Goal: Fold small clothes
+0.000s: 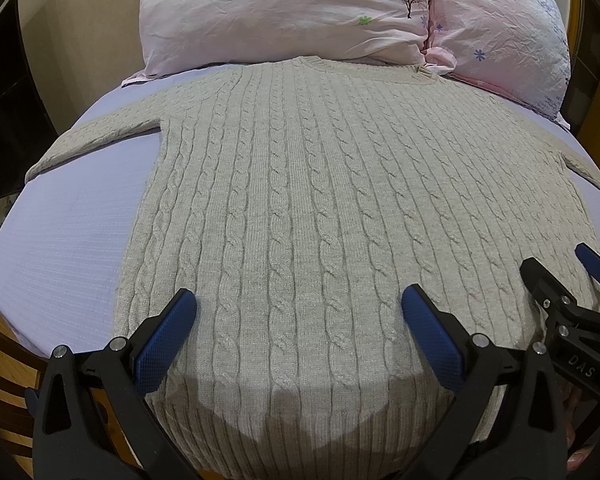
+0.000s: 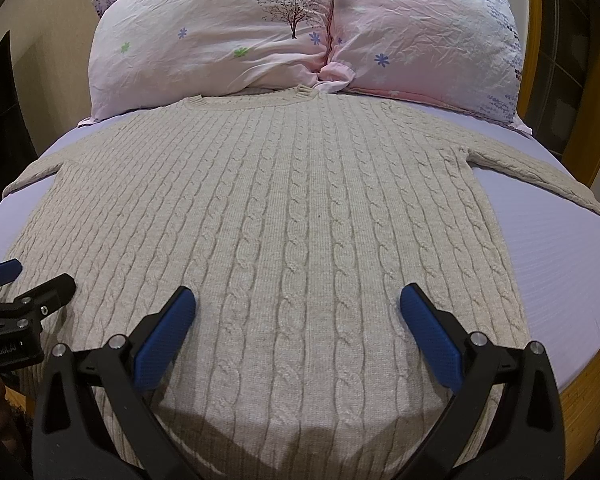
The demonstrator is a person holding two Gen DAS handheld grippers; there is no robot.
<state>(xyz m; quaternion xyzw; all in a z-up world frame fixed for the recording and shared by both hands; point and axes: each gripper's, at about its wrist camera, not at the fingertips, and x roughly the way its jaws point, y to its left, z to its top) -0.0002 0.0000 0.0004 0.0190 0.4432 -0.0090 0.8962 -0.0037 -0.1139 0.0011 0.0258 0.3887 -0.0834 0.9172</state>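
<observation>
A beige cable-knit sweater (image 1: 300, 200) lies flat on the bed, collar toward the pillows and both sleeves spread out; it also shows in the right wrist view (image 2: 284, 220). My left gripper (image 1: 298, 304) is open and empty, hovering over the hem's left half. My right gripper (image 2: 298, 302) is open and empty over the hem's right half. The right gripper also shows at the right edge of the left wrist view (image 1: 556, 268). The left gripper shows at the left edge of the right wrist view (image 2: 32, 276).
A lilac sheet (image 1: 60, 240) covers the bed. Two pink flowered pillows (image 2: 220, 40) (image 2: 428, 36) lean at the head, touching the sweater's collar. A wooden bed frame (image 2: 580, 400) shows at the near right, with bare sheet on both sides of the sweater.
</observation>
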